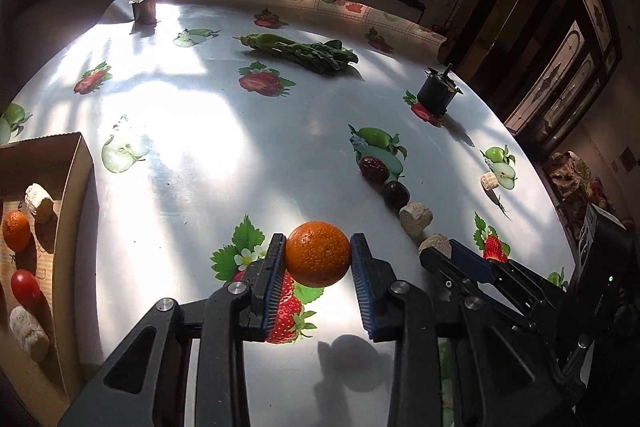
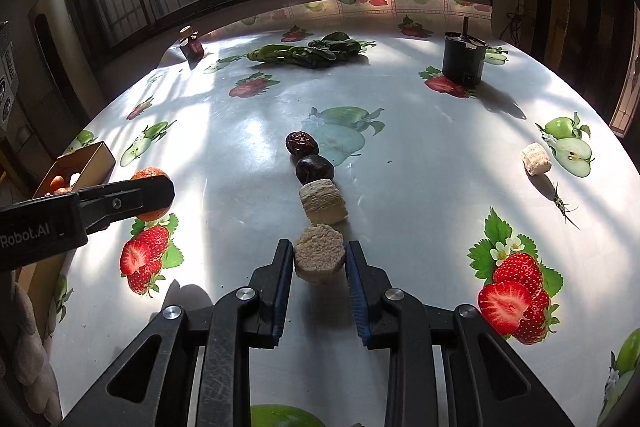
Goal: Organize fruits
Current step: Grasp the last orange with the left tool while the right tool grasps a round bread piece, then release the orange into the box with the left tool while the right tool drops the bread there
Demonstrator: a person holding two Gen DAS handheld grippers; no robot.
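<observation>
My left gripper (image 1: 318,254) is shut on an orange (image 1: 318,253) and holds it just above the table; its shadow falls below. The orange also shows in the right wrist view (image 2: 149,174) behind the left gripper's finger. My right gripper (image 2: 319,259) is shut on a beige cylinder piece (image 2: 320,257) at the near end of a row: another beige cylinder (image 2: 323,201), a dark plum (image 2: 315,169) and a red date (image 2: 302,143). A cardboard box (image 1: 71,187) at the left holds an orange (image 1: 17,230), a red tomato (image 1: 26,287) and two beige cylinders.
The table has a white cloth printed with fruit pictures (image 2: 516,291). Leafy greens (image 2: 308,53) lie at the back. A black pot (image 2: 464,59) stands back right and a small jar (image 2: 191,45) back left. A lone beige cylinder (image 2: 536,158) lies at the right.
</observation>
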